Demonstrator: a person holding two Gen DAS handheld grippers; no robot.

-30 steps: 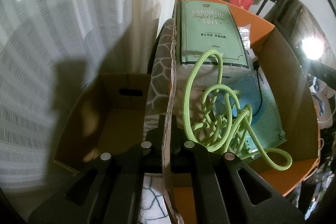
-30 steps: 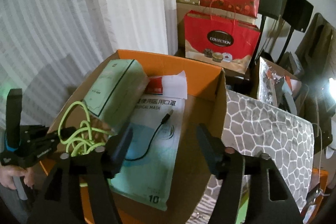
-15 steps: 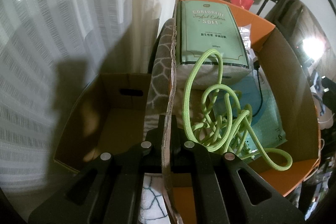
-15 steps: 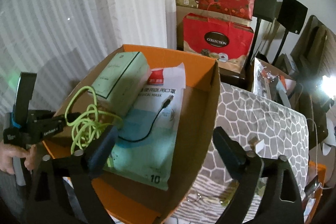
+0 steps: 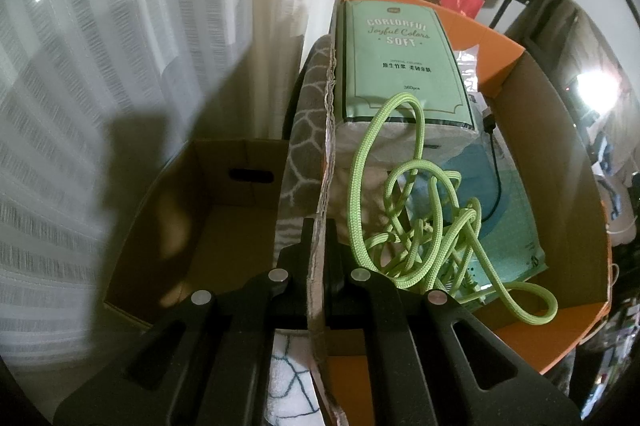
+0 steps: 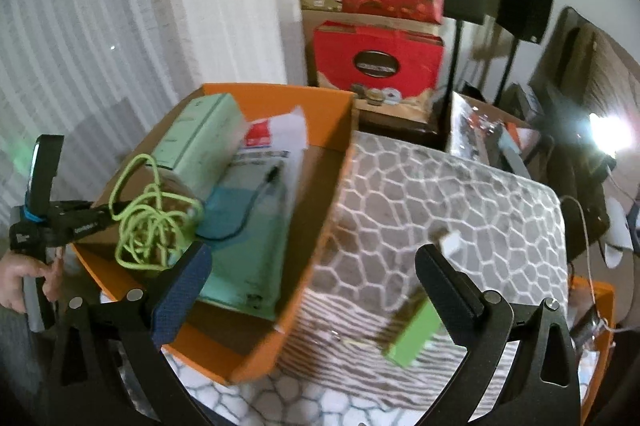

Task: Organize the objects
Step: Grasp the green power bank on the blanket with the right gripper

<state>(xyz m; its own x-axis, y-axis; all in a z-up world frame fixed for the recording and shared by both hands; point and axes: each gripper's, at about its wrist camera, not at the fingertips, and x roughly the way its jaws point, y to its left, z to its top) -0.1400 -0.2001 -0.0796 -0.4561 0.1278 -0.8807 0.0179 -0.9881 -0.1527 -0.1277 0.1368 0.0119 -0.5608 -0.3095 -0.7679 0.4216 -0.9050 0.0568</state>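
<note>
An orange cardboard box [image 6: 320, 114] holds a green tissue pack [image 5: 396, 66], a teal mask packet [image 6: 252, 246], a black cable [image 6: 248, 210] and a tangled lime-green rope [image 5: 420, 226]. My left gripper [image 5: 318, 230] is shut on the box's left wall [image 5: 320, 194]; it also shows at the left of the right wrist view [image 6: 80, 218]. My right gripper [image 6: 312, 274] is open and empty, raised over the box's right wall and the patterned cushion [image 6: 440, 202]. A small green box [image 6: 412, 334] lies on the cushion between the right fingers.
A plain brown cardboard box [image 5: 200, 226] sits left of the orange one. White curtains [image 5: 140, 26] hang on the left. Red gift bags [image 6: 376, 62] and stacked boxes stand behind. A small white block [image 6: 450, 240] lies on the cushion. Clutter crowds the right.
My right gripper has pulled back, up and to the right, opening wider; the cushion and green box have come into its view. My left gripper has not moved.
</note>
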